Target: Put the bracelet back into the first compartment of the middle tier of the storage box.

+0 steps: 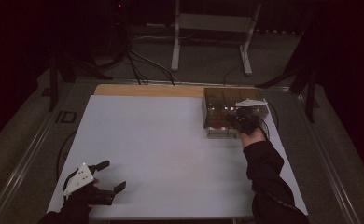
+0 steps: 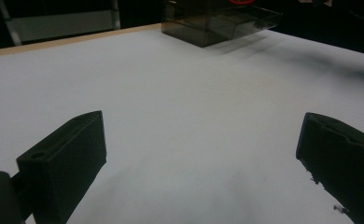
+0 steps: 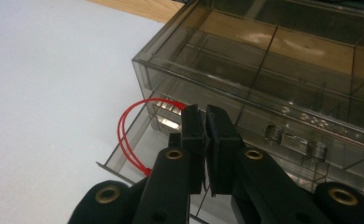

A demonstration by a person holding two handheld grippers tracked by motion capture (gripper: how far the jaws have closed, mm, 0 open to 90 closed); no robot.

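The high view is looking dim and grainy, the room around the white table (image 1: pixel 171 154) sinking into black. Soft shadows are lying on that table below the smoky box (image 2: pixel 217 23). Both gripper views are showing brighter, with near jaws slightly blurred

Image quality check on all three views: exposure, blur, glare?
High view: dim, surroundings nearly black, only the white table top reads clearly. Left gripper view: jaws soft, smoked plastic box sharper, faint shadows on the table. Right gripper view: brightest, red cord crisp, mild reflections on the box walls.
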